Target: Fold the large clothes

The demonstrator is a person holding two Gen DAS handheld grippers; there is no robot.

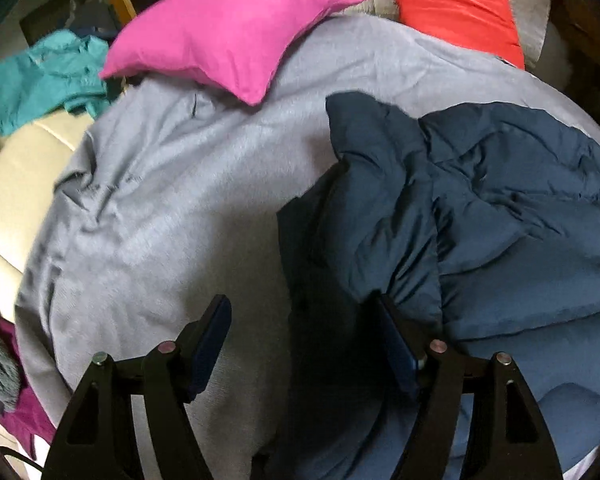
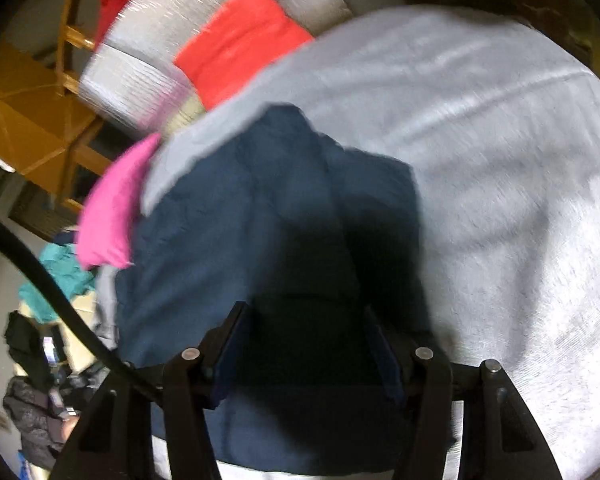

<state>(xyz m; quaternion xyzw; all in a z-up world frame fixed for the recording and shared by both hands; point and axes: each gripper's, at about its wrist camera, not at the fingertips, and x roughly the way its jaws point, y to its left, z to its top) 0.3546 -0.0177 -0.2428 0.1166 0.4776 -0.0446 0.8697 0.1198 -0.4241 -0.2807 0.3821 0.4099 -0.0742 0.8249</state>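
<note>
A navy puffy jacket [image 1: 500, 216] lies crumpled on the right side of a grey bedspread [image 1: 172, 208]. My left gripper [image 1: 300, 312] is open above the jacket's left edge. Its right finger [image 1: 396, 344] is by the navy fabric and its left finger [image 1: 212, 340] is over bare bedspread. The gap between them lies in deep shadow. In the right wrist view the jacket [image 2: 228, 216] fills the middle. My right gripper [image 2: 306, 320] hangs over it with its jaws apart, navy fabric in shadow between them. I see no pad pressing on the cloth.
A pink pillow [image 1: 228, 36] and an orange-red pillow [image 1: 456, 12] sit at the bed's far end. A teal garment [image 1: 44, 80] lies off the left side, above a cream surface [image 1: 16, 184]. Magenta and grey knit clothes [image 1: 4, 376] lie at lower left. A wooden frame [image 2: 32, 120] and floor clutter [image 2: 36, 400] stand left of the bed.
</note>
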